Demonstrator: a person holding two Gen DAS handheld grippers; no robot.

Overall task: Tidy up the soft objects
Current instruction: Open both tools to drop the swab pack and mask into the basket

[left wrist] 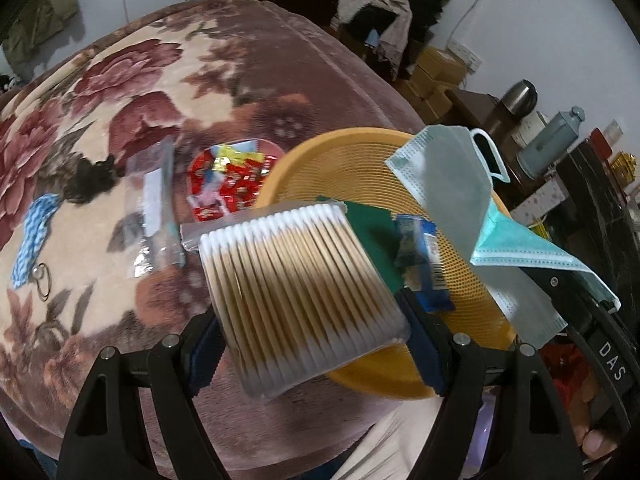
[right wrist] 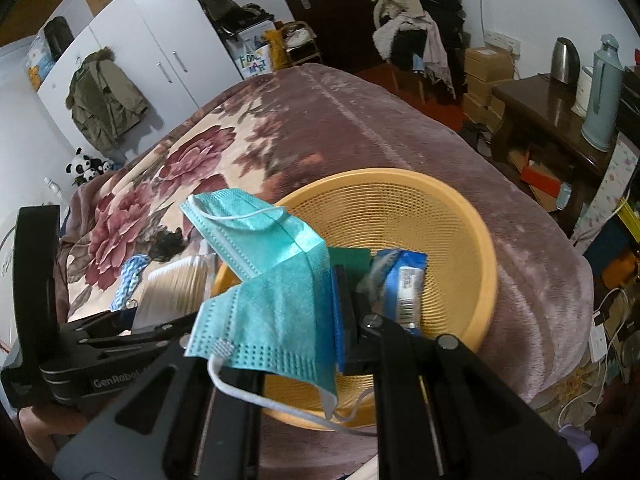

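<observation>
The pack of cotton swabs (left wrist: 296, 292) is sitting clamped in the left claw (left wrist: 312, 344), partly above the near rim of the yellow basket (left wrist: 288, 164). The right claw (right wrist: 276, 320) is gripping a blue face mask (right wrist: 276, 280) over the same basket, which is lying on the bed with the flowered blanket (left wrist: 100, 92). Inside the basket a green cloth (left wrist: 372, 232) and a blue wrapper (right wrist: 404, 284) are lying. Beside the basket, on the blanket, a pink tray of red candies (left wrist: 228, 184) and a clear bag (left wrist: 152, 208) are resting.

Soft things at the yellow basket

A clear pack of cotton swabs (left wrist: 296, 280) hung tilted at the rim of the yellow mesh basket (right wrist: 486, 280); a folded teal face mask (right wrist: 276, 300) drooped above it; a blue packet (right wrist: 404, 284) and green cloth (right wrist: 352, 258) lay inside.
</observation>
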